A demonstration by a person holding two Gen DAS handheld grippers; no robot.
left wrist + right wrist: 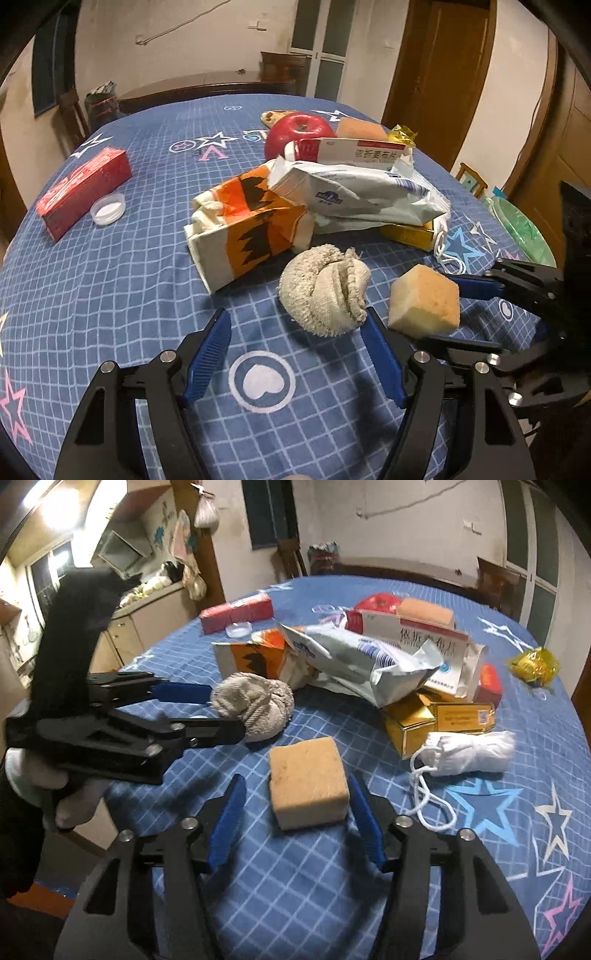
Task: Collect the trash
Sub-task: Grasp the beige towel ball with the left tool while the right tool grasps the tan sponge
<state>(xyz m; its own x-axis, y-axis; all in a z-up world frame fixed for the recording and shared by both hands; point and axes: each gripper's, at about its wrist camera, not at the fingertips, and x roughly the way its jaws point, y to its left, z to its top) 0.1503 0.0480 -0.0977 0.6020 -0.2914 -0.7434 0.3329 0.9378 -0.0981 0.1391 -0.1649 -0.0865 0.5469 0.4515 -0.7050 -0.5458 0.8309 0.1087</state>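
The sponge block point(308, 782) sits on the blue-clothed counter point(295, 886) directly ahead of the right tongs point(297, 812), squarely between their spread blue pads, one flat side facing each pad, so a short push forward and a squeeze should take it. The left tongs point(295, 343), also open and empty, point at the rolled beige sock point(325, 291) just beside the sponge, near their right pad

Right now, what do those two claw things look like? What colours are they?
Each is a black plastic hand-held gripper with two fingers lined in ribbed blue pads, joined by round silver bolts. The left hand-held gripper and the right hand-held gripper look the same. A white fabric glove covers the hand holding the left one. No cables or markings show.
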